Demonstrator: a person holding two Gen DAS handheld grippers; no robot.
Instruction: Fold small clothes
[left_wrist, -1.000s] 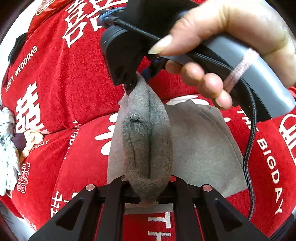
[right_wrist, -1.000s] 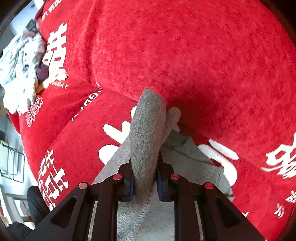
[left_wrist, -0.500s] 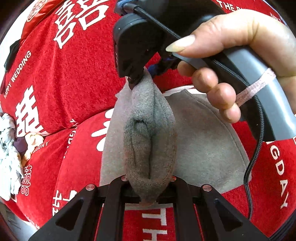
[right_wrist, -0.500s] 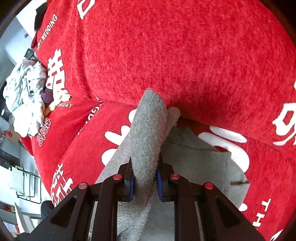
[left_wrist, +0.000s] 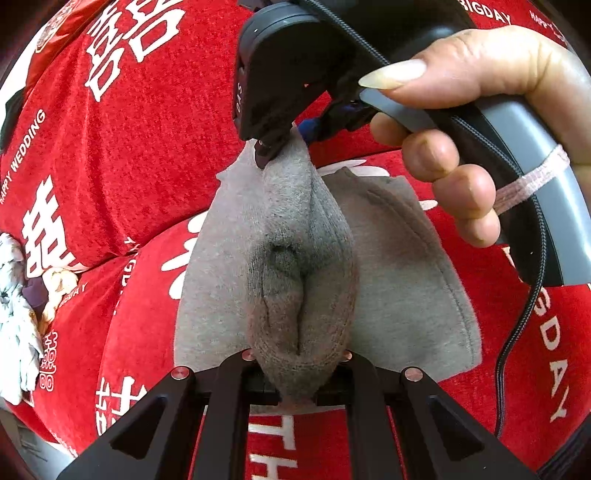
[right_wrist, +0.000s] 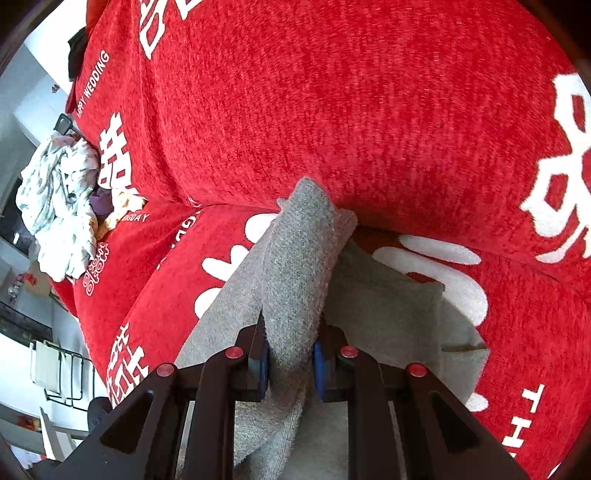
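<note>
Both tongs had kept their pinch on the grey garment (left_wrist: 295, 258) through the last second while carrying it forward and slightly down over the red sofa cover (right_wrist: 369, 110). The left gripper (left_wrist: 297, 387) was pressed together on a bunched, rounded fold of the cloth right at its tips, and the right gripper (left_wrist: 269, 147), seen ahead of it with the person's hand (left_wrist: 480, 129) round its handle, was nipping the far end of the same raised ridge. In the right wrist view the right gripper (right_wrist: 290, 363) had its blue pads (right_wrist: 263, 363) closed on a thick band of the cloth running straight ahead of the tips. Compared with a second ago, more of the flat lower layer had come to show beneath and to the right of the ridge, and the seat-back crease lay nearer the far tip. That suggested the lifted edge was being drawn across the part lying on the seat, so a fold was partway made and not yet laid down. A heap of white patterned laundry (right_wrist: 59, 206) lay well off to the left of the tongs.
</note>
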